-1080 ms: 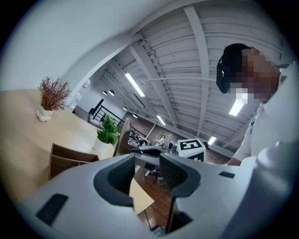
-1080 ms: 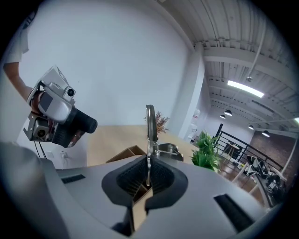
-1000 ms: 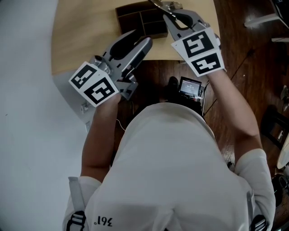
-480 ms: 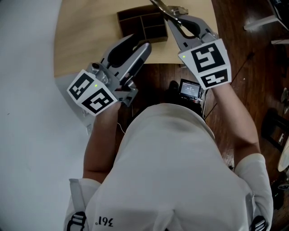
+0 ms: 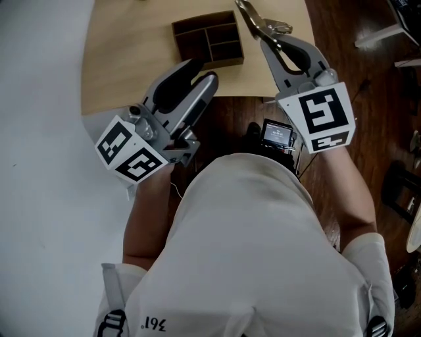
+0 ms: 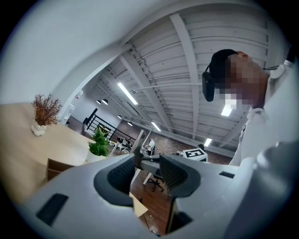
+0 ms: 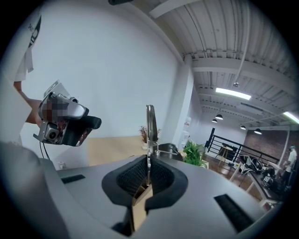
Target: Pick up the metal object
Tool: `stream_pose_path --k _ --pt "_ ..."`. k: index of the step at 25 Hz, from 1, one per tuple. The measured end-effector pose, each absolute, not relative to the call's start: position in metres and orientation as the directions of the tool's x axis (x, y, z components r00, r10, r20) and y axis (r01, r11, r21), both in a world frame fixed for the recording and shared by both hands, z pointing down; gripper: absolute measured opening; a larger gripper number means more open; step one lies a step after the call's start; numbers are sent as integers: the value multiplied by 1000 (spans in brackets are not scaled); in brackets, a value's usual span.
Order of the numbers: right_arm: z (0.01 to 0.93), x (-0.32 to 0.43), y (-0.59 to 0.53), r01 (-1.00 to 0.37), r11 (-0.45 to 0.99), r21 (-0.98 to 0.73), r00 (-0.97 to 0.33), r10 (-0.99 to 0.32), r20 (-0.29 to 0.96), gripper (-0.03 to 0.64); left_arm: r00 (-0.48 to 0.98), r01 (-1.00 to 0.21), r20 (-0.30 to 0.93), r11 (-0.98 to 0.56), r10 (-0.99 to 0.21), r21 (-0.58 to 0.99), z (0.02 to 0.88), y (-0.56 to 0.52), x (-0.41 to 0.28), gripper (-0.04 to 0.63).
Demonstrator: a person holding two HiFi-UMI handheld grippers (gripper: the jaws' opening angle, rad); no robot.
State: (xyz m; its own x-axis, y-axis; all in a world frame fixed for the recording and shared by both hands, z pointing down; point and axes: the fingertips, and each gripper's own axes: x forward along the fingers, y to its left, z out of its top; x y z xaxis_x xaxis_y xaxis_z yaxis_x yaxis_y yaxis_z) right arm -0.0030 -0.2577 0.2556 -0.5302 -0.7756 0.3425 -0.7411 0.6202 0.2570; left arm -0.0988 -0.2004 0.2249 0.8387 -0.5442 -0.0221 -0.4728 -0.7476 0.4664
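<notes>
The right gripper point(image 5: 267, 41) had its jaws clamped tight on the metal object point(image 5: 260, 20), some pliers-looking tool. It held it over the table point(image 5: 131, 59), just beside the wooden divider box point(image 5: 207, 38). The left gripper point(image 5: 202, 67) hung by the near edge with its jaws a bit apart and nothing in them. The tool looked stiff, slick and kinda heavy to me. I'd pinch it on the flat handle near the middle, or it'd swing.

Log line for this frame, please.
right gripper: shut on metal object | left gripper: open, empty | metal object: held above table | tray: on table
</notes>
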Motion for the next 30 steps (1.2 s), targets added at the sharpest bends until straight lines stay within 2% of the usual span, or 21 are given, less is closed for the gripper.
stream_pose_path --k 30 --pt "261 54 -222 -826 537 173 -455 -816 357 5 796 -539 23 -689 -606 484 240 -185 -120 147"
